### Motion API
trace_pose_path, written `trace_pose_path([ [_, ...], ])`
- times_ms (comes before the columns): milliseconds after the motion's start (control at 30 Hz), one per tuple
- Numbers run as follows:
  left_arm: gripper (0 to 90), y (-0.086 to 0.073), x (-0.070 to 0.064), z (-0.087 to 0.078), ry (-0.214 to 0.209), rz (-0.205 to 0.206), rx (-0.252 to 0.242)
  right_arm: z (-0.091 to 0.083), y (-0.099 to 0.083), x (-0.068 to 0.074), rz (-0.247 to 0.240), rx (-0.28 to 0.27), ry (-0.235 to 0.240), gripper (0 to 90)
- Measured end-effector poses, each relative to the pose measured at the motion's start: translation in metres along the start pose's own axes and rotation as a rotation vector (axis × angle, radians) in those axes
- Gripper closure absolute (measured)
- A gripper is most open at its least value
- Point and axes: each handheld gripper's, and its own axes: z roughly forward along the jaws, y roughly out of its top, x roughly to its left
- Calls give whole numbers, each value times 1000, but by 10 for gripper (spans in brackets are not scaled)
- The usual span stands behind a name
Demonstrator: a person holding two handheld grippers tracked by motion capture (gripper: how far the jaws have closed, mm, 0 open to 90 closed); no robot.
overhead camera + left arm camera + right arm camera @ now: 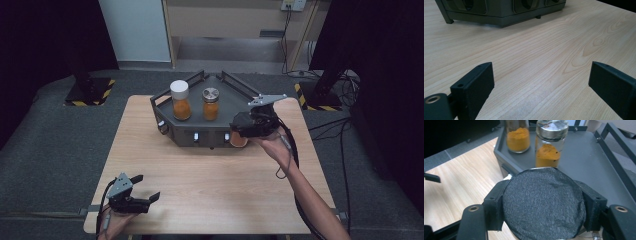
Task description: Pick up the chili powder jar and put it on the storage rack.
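Right gripper view has the clearest look: the right gripper (543,207) is pinching a jar with a black lid (543,205), one of the fingers (495,206) pressed on each side of that round, rough-textured lid. The jar sits dead centre between them, and its body is mostly hidden under the lid. From the high view you can see a bit of orange at the jar's base, and it's right at the front right edge of the dark tray (235,90), over the tabletop (210,180); can't tell if it's resting on anything.

On the tray itself stand two more jars of orange powder: a white-lidded jar (180,100) on the left and a metal-lidded jar (211,103) just beside it. Both upright, well behind the gripped one.

The left gripper (142,192) is down at the near left corner of the tabletop, fingers spread wide with nothing between them, just bare wood grain in the left gripper view.

Tabletop is light wood, sitting on grey carpet (45,140). Room is dark at the sides, with a pale wall panel (135,30) at the back and black cables (335,125) trailing on the right.
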Motion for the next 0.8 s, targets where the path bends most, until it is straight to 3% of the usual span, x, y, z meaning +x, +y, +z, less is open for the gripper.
trace_pose_path([
  [800, 55, 0, 0, 0, -1, 2, 2, 24, 37, -11, 12, 25, -77, 345],
])
